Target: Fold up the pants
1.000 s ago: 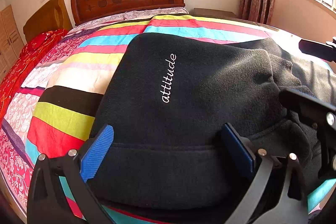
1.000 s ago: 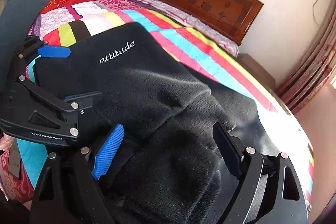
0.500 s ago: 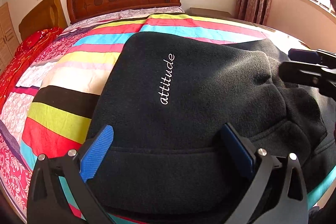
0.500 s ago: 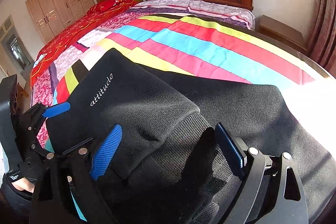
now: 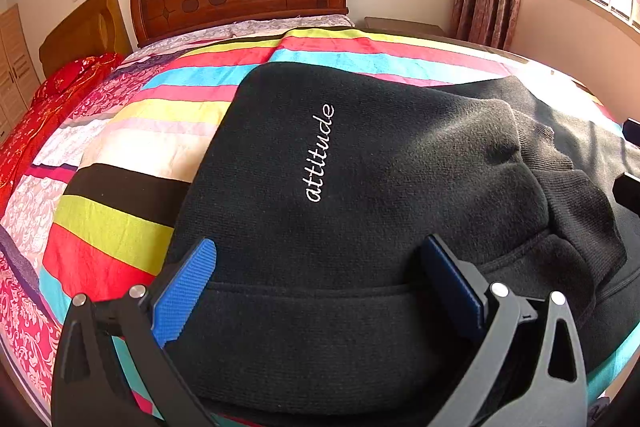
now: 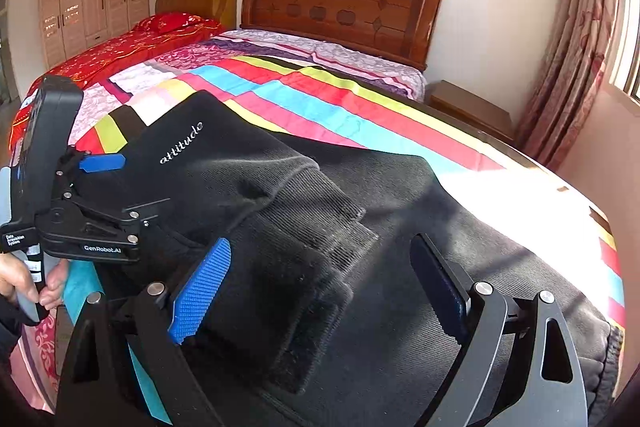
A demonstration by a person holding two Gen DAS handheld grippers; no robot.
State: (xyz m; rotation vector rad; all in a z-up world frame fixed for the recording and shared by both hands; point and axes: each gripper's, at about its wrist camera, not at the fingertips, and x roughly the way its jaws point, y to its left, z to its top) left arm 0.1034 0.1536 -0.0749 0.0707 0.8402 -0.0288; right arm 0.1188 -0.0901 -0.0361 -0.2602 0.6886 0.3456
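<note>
Black fleece pants (image 5: 360, 187) with white "attitude" lettering lie folded on the striped bedspread (image 5: 168, 107), legs doubled over the waist part; they also show in the right wrist view (image 6: 360, 219). My left gripper (image 5: 316, 275) is open, its blue pads astride the near hem, holding nothing. My right gripper (image 6: 320, 279) is open above the ribbed cuffs (image 6: 316, 211), empty. The left gripper also shows in the right wrist view (image 6: 100, 187), held by a hand at the pants' left end.
A wooden headboard (image 6: 340, 7) stands at the far end of the bed. A second bed with a red cover (image 6: 132, 43) lies to the left. A nightstand (image 6: 468, 107), curtains (image 6: 568, 47) and a window are on the right.
My right gripper has pulled back and lifted away from the cuffs, and now looks across the whole bed. The left gripper has barely moved. The pants lie still.
</note>
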